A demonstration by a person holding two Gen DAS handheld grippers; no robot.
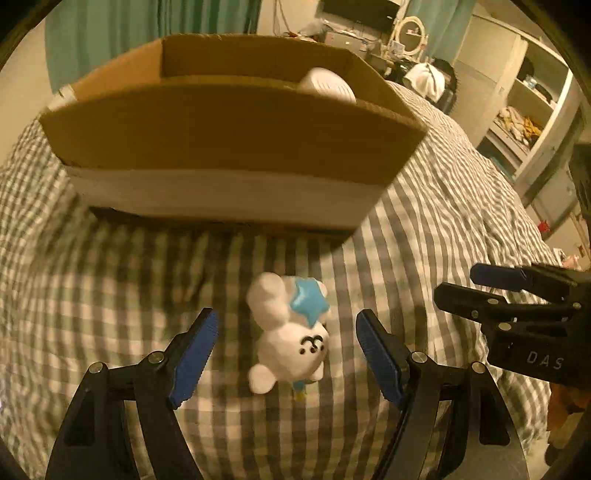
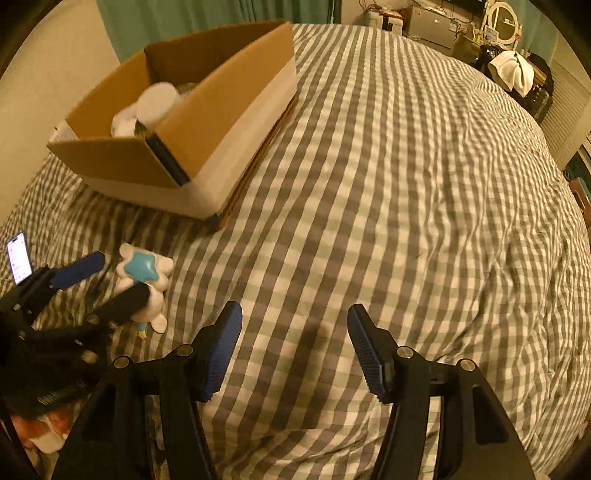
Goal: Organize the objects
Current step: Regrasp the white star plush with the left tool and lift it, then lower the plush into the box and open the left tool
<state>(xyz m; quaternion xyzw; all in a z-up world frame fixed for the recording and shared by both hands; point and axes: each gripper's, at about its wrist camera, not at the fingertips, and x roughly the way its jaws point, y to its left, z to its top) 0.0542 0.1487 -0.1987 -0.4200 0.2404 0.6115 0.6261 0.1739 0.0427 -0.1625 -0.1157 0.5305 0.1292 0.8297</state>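
Observation:
A white bear-like toy with a blue star (image 1: 288, 332) lies on the checked bedspread, between the open jaws of my left gripper (image 1: 286, 332), which are apart from it on both sides. The toy also shows in the right wrist view (image 2: 146, 277), partly behind a finger of the left gripper (image 2: 107, 280). A cardboard box (image 1: 229, 125) stands beyond the toy, with a white object (image 1: 327, 86) inside; the box also shows in the right wrist view (image 2: 221, 110). My right gripper (image 2: 293, 350) is open and empty over the bedspread, and it shows in the left wrist view (image 1: 456, 284) to the right of the toy.
A lit phone (image 2: 18, 258) lies on the bed left of the toy. The checked bedspread (image 2: 406, 221) stretches far to the right. Shelves (image 1: 524, 110) and a cluttered desk with a round mirror (image 1: 412, 33) stand beyond the bed.

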